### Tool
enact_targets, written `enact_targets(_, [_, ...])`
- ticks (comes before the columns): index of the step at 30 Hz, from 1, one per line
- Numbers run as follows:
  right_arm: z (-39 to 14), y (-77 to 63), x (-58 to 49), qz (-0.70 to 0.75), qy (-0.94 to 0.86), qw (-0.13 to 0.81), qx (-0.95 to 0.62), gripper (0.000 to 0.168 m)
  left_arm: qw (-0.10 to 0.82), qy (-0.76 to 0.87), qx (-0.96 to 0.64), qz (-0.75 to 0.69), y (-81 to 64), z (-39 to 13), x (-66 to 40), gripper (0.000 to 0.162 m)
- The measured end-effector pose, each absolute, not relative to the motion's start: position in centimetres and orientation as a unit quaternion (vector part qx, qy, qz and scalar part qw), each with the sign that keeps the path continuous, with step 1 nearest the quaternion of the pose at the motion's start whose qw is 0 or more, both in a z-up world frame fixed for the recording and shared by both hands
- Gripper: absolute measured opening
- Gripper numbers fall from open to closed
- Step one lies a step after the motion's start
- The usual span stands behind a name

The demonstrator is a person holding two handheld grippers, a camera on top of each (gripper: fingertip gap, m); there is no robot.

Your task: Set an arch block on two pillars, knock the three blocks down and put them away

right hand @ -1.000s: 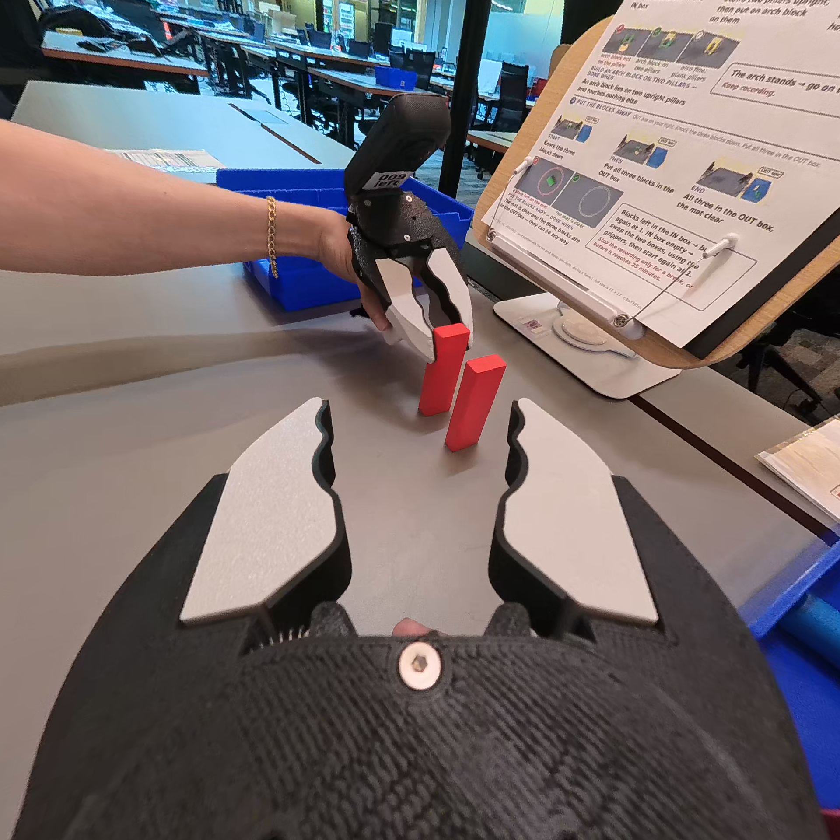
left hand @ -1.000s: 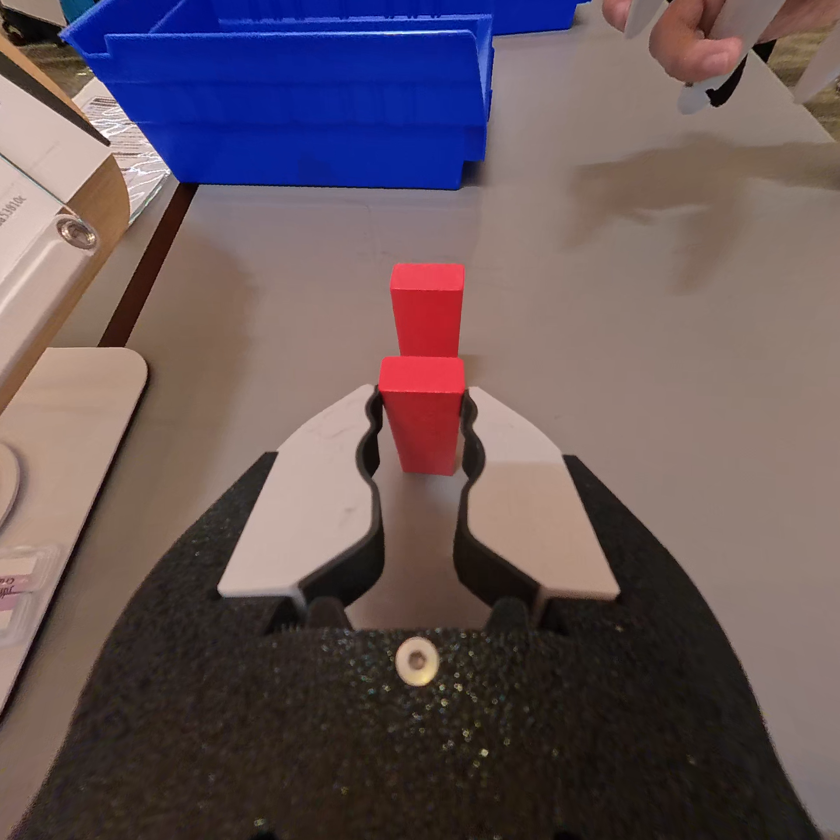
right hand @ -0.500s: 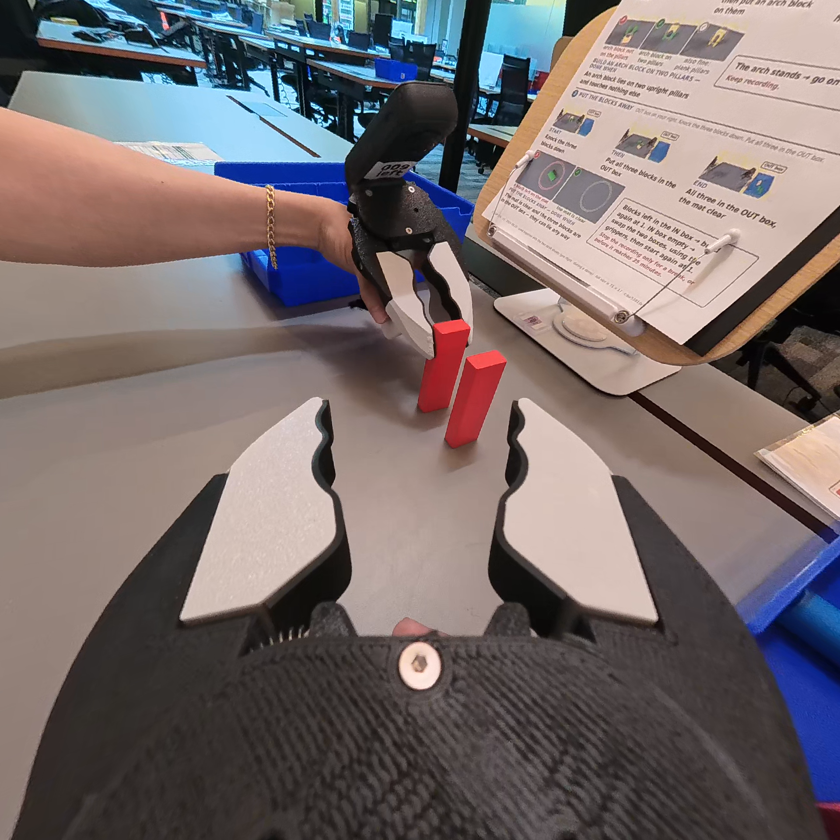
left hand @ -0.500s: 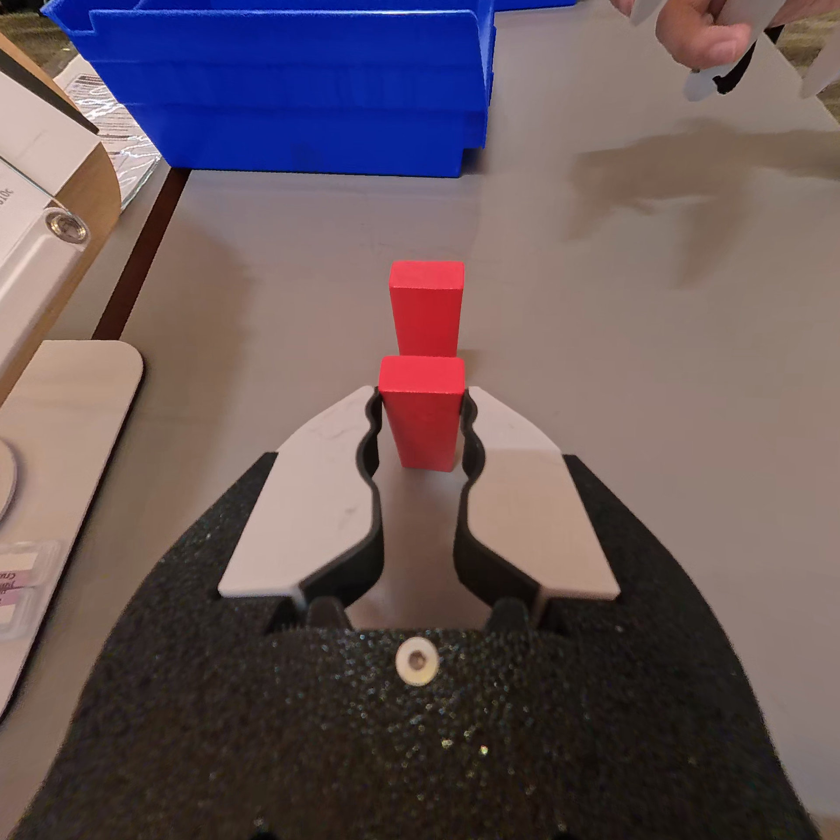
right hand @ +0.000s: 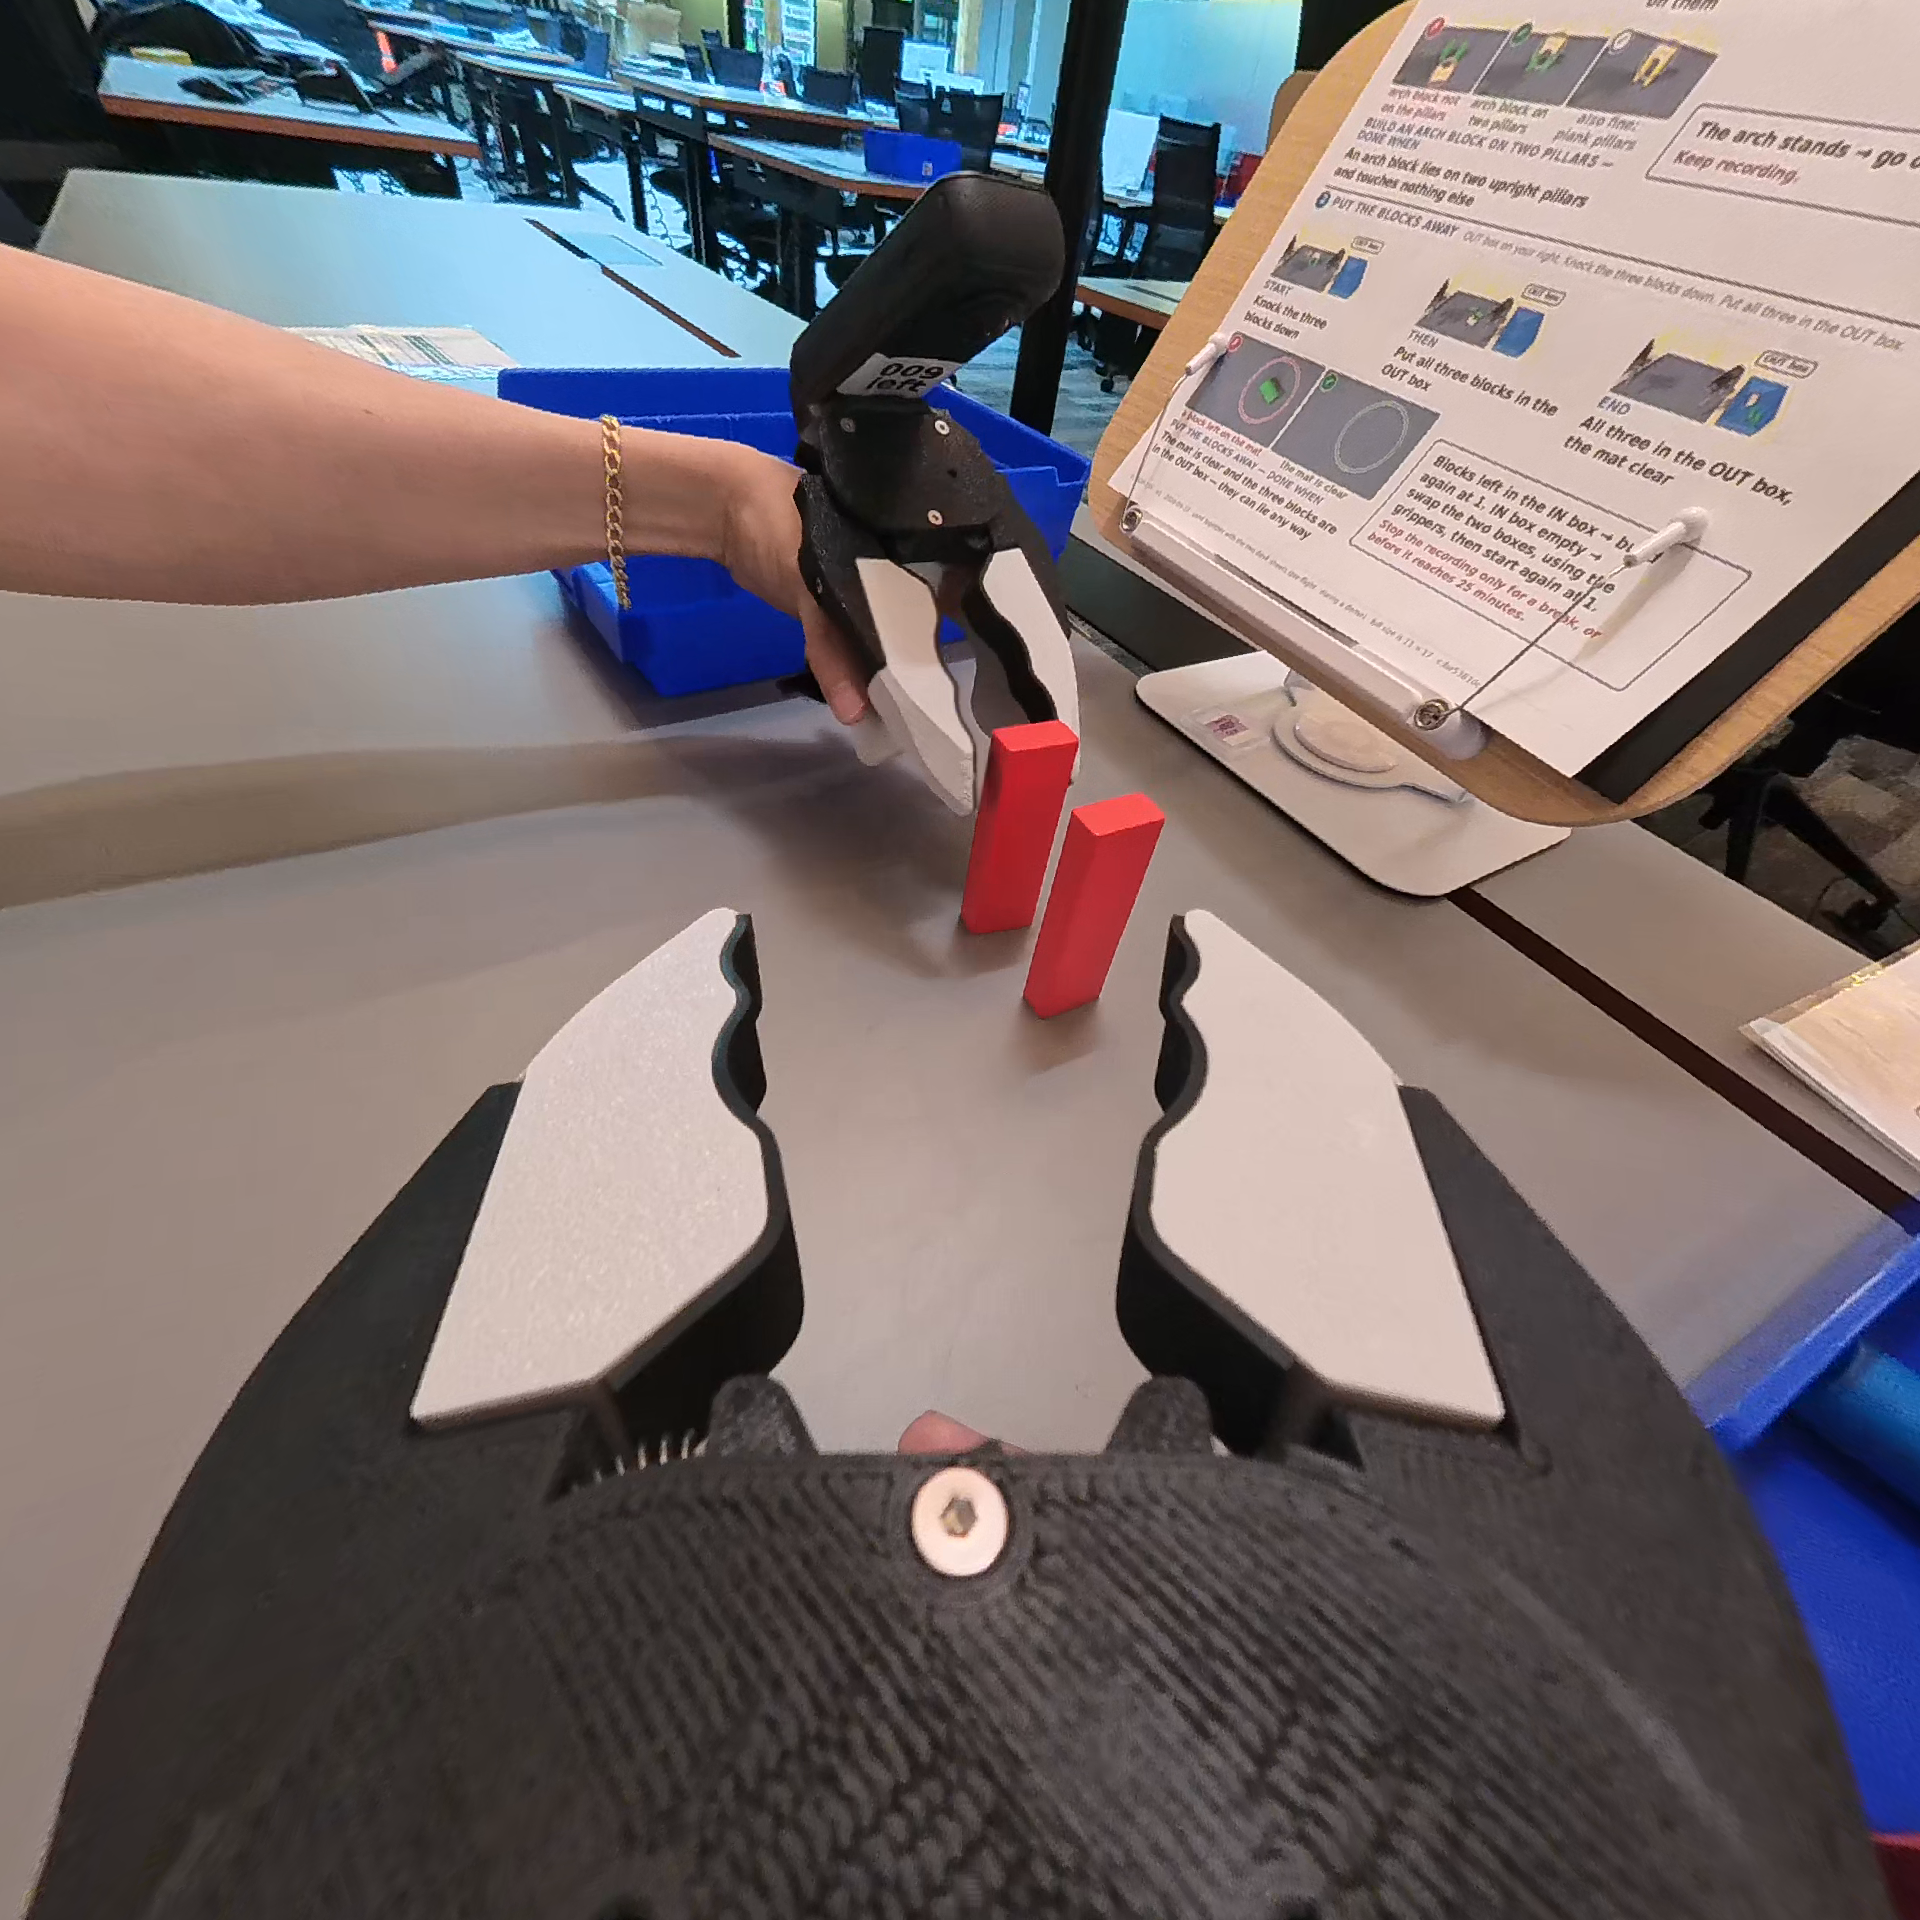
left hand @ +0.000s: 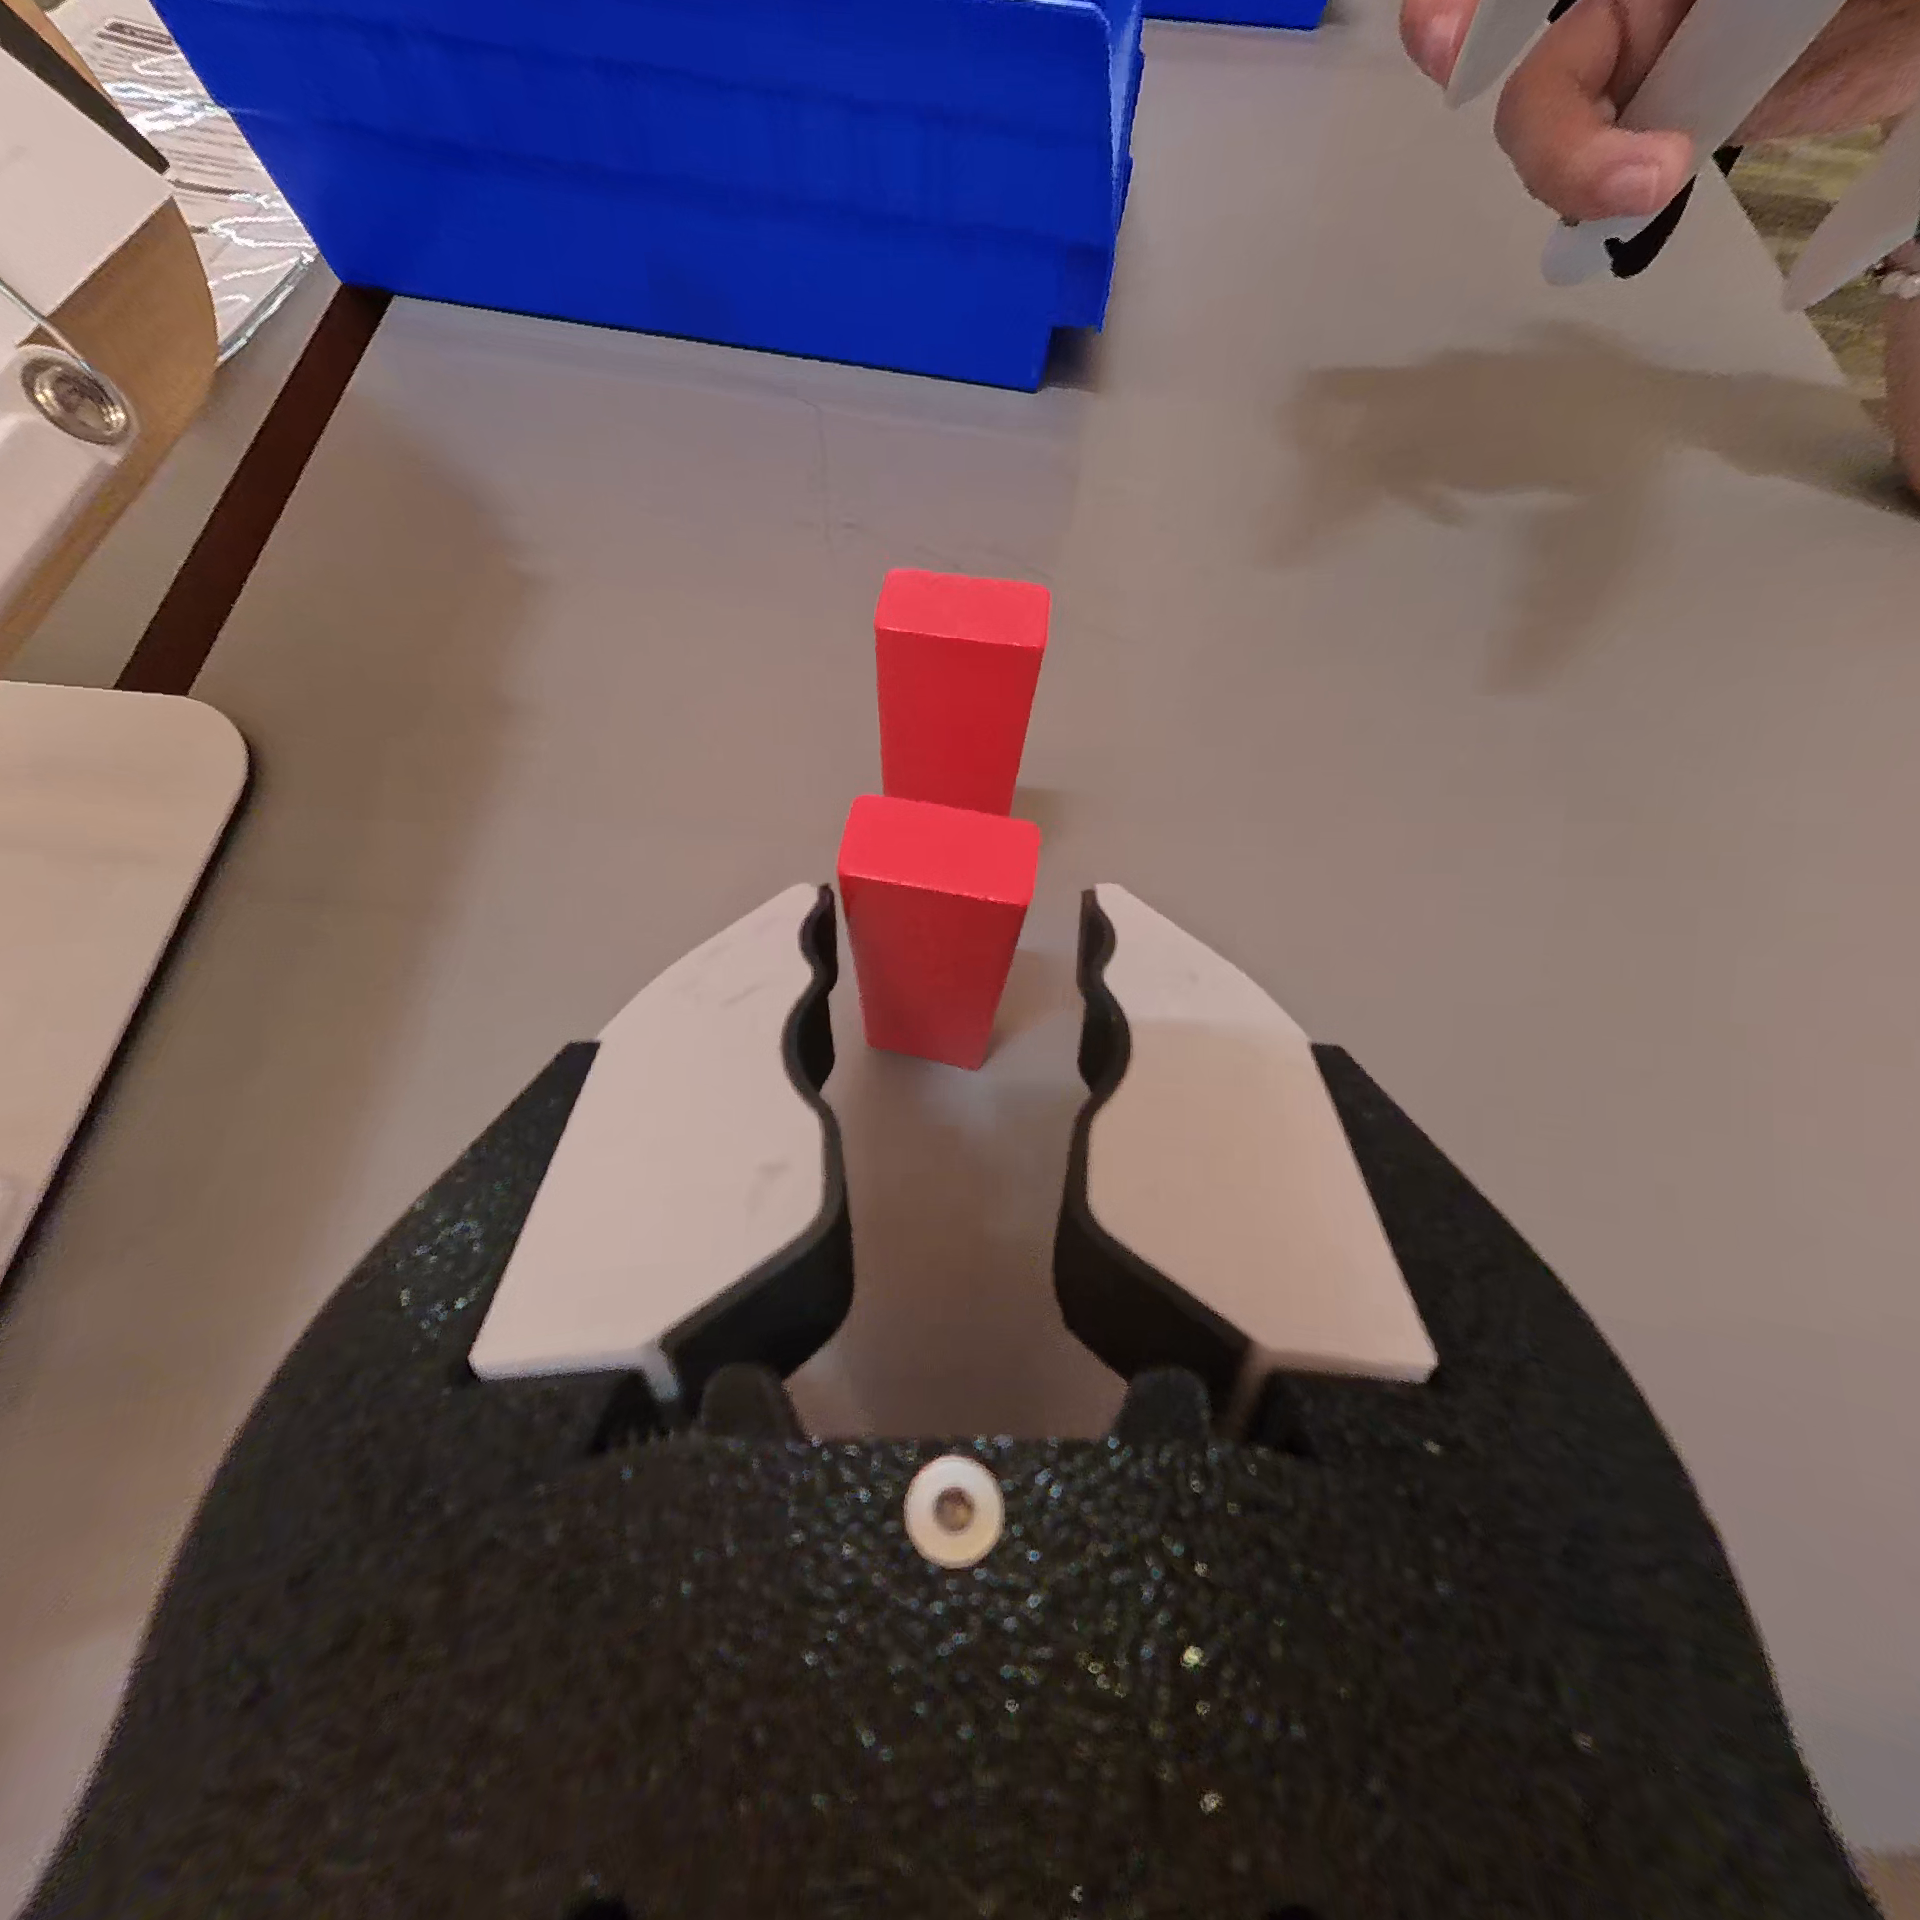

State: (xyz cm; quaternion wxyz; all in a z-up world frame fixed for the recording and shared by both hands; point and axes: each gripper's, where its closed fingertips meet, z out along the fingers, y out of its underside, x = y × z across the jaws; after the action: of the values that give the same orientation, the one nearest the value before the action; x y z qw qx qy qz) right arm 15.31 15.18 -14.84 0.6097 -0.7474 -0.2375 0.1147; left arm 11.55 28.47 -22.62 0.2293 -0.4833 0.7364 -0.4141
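Two red blocks stand upright and close together on the grey table (left hand: 1455, 1039). My left gripper (left hand: 956, 904) is open around the top of the nearer red block (left hand: 935, 935). A gap shows between the block and the right finger, and the left finger is close to it. The other red block (left hand: 961, 707) stands just behind. In the right wrist view the left gripper (right hand: 1013, 769) straddles the farther block (right hand: 1013, 842), beside the nearer block (right hand: 1091, 904). My right gripper (right hand: 958, 925) is open and empty, held a short way back from both blocks. It also shows in the left wrist view (left hand: 1683, 177).
A blue bin (left hand: 675, 156) stands behind the blocks. A wooden stand with an instruction sheet (right hand: 1558, 416) sits on a white base (right hand: 1351, 769) beside them. Another blue bin (right hand: 1818, 1403) lies by my right gripper. Papers (right hand: 1849, 1039) lie past a table seam. Left tips to right tips: about 15 cm.
My left gripper's jaws have opened and let go of the red block, which stays upright. The right gripper has hardly moved.
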Motion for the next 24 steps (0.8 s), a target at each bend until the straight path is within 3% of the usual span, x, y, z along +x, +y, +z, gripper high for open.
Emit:
enact_targets(4, [-14.6, 15.1, 15.3, 0.117, -0.236, 0.612, -0.745, 0.075, 0.227, 0.735, -0.493, -0.406, 28.5, -22.6, 11.5, 0.059])
enact_targets(13, [-14.0, 14.7, 15.6, 0.112, -0.235, 0.619, -0.741, 0.075, 0.253, 0.720, -0.500, -0.410, 29.1, -20.3, 11.3, 0.073])
enact_targets(24, [-13.1, 14.0, 15.9, 0.112, -0.233, 0.631, -0.732, 0.075, 0.338, 0.672, -0.493, -0.437, 30.2, -12.1, 8.8, 0.075])
